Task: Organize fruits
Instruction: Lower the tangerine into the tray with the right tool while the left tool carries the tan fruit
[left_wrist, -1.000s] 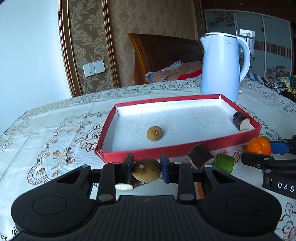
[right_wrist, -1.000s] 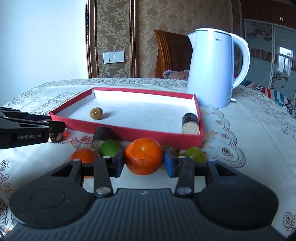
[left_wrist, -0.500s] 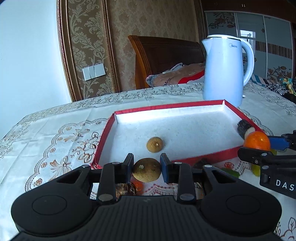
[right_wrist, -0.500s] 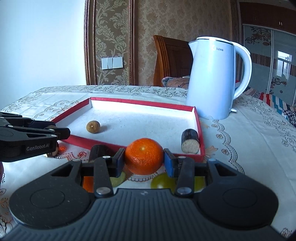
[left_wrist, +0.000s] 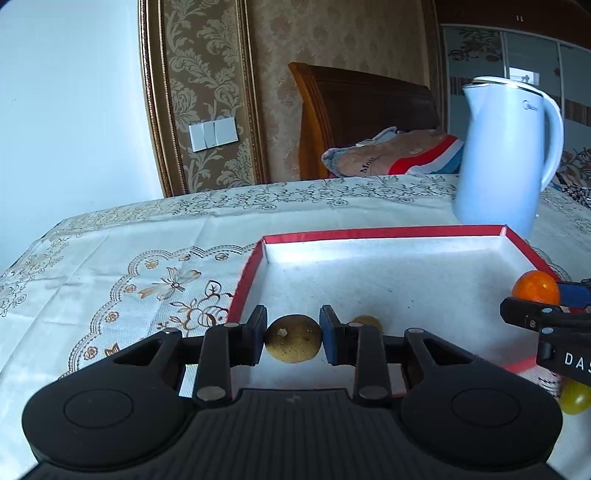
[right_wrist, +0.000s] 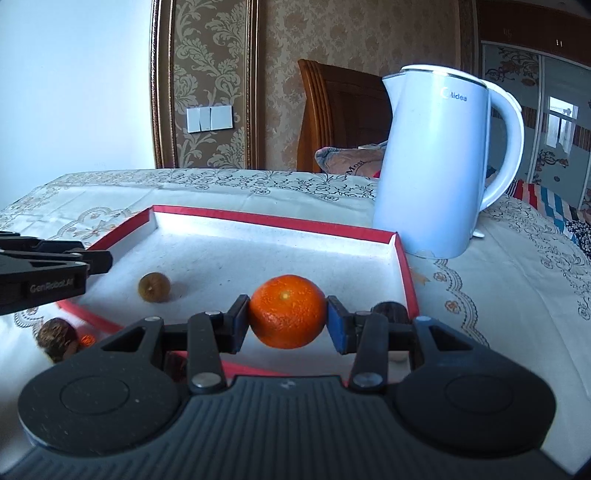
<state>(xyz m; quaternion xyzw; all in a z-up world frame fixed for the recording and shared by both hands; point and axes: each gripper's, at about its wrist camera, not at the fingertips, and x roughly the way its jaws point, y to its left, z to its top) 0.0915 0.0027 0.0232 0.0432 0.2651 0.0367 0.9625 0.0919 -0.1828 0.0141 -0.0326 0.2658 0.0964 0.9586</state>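
Step in hand, as judged: carry-and-place, both fruits held over the shallow red-rimmed, white-lined cardboard tray (left_wrist: 384, 232). The left gripper (left_wrist: 293, 338) pinches a small round brown longan-like fruit (left_wrist: 293, 338) at lower centre of its view, beside a second like fruit (right_wrist: 154, 287) lying in the tray; the right gripper (right_wrist: 287, 316) pinches a round orange mandarin (right_wrist: 287, 316) at lower centre of its view. Next move likely calls for lowering each onto bare lining and spreading the fingers. Legible writing: "GenRobot.AI", far left of the right view; "Midea" on the pale blue electric kettle (right_wrist: 436, 166); "DAS", far right of the left view.
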